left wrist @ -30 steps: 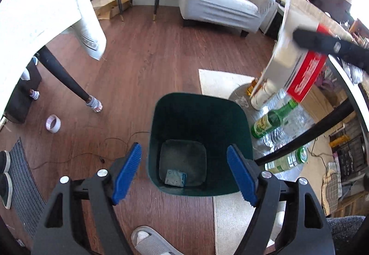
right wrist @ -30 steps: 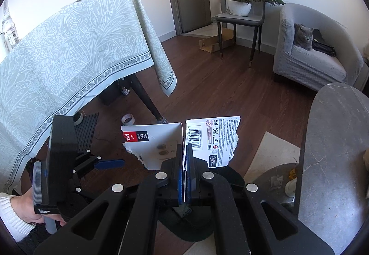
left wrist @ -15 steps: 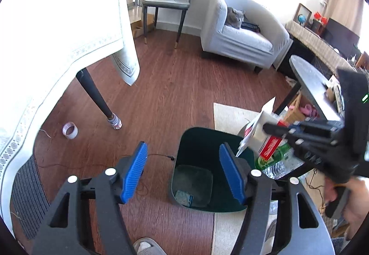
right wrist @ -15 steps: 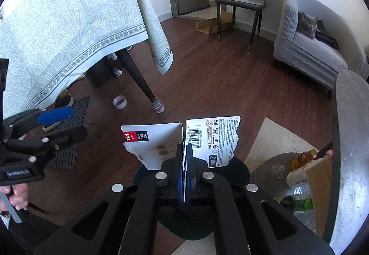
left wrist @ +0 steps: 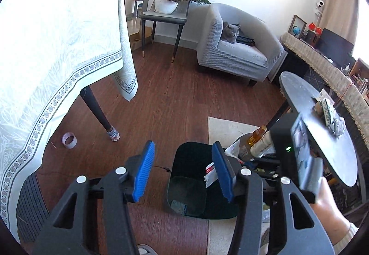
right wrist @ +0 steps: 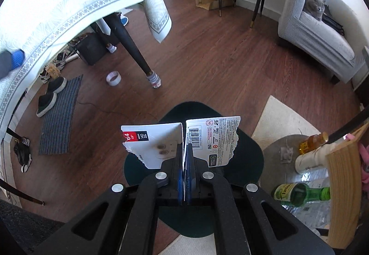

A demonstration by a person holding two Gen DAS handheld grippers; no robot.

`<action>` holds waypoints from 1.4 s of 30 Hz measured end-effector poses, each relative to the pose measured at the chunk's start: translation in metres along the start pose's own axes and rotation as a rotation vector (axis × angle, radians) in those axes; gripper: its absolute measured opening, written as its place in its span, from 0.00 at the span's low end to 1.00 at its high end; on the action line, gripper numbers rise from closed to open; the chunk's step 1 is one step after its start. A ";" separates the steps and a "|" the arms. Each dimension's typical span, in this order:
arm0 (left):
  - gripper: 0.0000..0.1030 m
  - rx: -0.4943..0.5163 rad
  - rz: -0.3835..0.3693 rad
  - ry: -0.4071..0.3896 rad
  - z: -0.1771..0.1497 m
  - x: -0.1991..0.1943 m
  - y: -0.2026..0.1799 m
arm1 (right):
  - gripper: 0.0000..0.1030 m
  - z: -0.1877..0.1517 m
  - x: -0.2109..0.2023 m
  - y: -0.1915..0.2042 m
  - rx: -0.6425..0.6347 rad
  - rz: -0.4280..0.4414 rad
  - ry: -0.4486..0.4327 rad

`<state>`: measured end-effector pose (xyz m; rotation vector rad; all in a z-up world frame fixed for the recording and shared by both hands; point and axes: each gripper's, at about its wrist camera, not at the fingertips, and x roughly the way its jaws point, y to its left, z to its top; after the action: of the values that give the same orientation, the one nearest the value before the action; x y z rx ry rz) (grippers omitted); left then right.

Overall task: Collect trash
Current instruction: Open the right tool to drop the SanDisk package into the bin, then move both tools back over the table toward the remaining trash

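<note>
My right gripper (right wrist: 184, 146) is shut on a torn white card package (right wrist: 214, 139) folded open into two flaps. It hangs right above the dark green bin (right wrist: 249, 155). The left wrist view shows a corner of that package (left wrist: 210, 174) over the bin's (left wrist: 184, 158) mouth, with a scrap lying at the bottom. My left gripper (left wrist: 183, 151) hovers higher and nearer than the bin, its jaws closing with nothing between them. Crumpled wrappers (left wrist: 332, 116) lie on the round dark table (left wrist: 304, 98).
Bottles, one green (right wrist: 299, 192), lie on the shelf under the round table. A cloth-covered table (left wrist: 57, 36) and its leg (left wrist: 99, 114) stand left, with a tape roll (left wrist: 69, 140) on the wood floor. An armchair (left wrist: 237, 54) with a cat stands behind. A rug (left wrist: 230, 128) lies by the bin.
My left gripper has risen and drawn back from the bin, its jaws narrowing. My right gripper has come down with the package over the bin.
</note>
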<state>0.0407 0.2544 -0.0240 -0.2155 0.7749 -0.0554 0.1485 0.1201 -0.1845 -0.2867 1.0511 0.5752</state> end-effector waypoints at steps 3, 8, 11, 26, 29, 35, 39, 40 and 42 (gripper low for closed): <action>0.52 -0.001 -0.008 -0.017 0.003 -0.004 -0.001 | 0.02 -0.004 0.008 0.000 0.002 -0.005 0.023; 0.52 0.008 -0.020 -0.031 0.006 -0.009 -0.007 | 0.05 -0.009 0.018 0.000 0.004 -0.027 0.064; 0.52 0.007 -0.028 -0.036 0.007 -0.011 -0.009 | 0.29 -0.011 0.019 -0.002 0.011 -0.038 0.066; 0.53 0.012 -0.044 -0.079 0.017 -0.023 -0.020 | 0.54 -0.009 0.003 0.000 -0.021 -0.018 0.036; 0.55 0.018 -0.042 -0.098 0.020 -0.029 -0.026 | 0.54 -0.008 -0.004 0.001 -0.022 -0.005 0.025; 0.56 0.022 -0.027 -0.131 0.023 -0.036 -0.034 | 0.54 -0.006 -0.028 0.000 -0.027 0.021 -0.033; 0.58 0.019 -0.029 -0.154 0.027 -0.040 -0.039 | 0.54 -0.004 -0.051 -0.001 -0.040 0.037 -0.096; 0.58 0.021 -0.025 -0.161 0.028 -0.041 -0.041 | 0.54 -0.003 -0.058 -0.002 -0.043 0.039 -0.115; 0.60 0.029 -0.011 -0.176 0.030 -0.044 -0.045 | 0.54 -0.002 -0.072 -0.003 -0.045 0.042 -0.154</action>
<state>0.0316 0.2213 0.0367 -0.1947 0.5974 -0.0571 0.1227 0.0944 -0.1224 -0.2563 0.8982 0.6496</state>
